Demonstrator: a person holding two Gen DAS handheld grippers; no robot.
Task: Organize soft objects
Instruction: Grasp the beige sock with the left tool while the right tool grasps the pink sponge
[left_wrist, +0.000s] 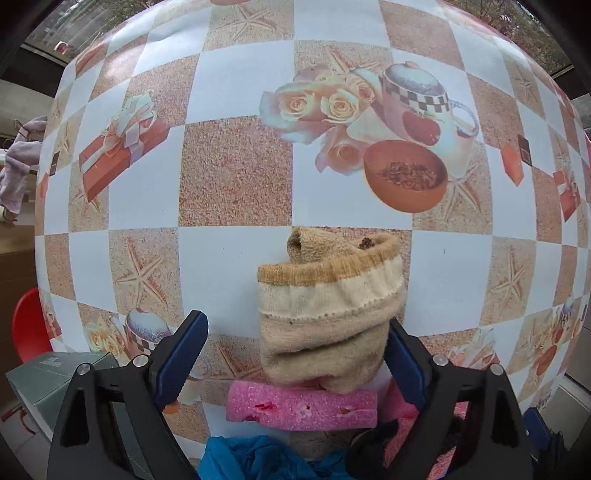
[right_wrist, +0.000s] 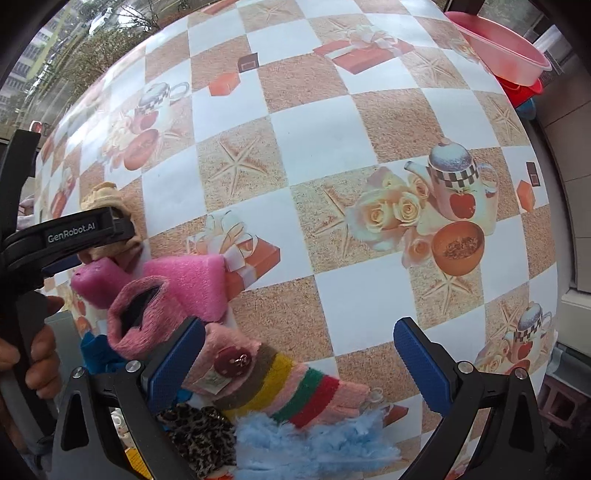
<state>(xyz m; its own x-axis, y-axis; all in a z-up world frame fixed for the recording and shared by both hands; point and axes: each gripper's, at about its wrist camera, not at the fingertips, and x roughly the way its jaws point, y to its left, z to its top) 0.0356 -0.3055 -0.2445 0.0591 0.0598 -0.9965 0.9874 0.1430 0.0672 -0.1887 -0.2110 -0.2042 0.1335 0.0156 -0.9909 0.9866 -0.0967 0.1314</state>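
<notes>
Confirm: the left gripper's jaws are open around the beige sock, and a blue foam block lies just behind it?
Not quite. The left wrist view shows the foam block is pink, not blue. The rest holds: the left gripper is open, its jaws either side of the beige sock.

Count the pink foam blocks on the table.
2. One pink foam block lies flat on the checkered tablecloth; a darker pink foam piece sits beside it, under the left gripper. The pile may hide more.
</notes>
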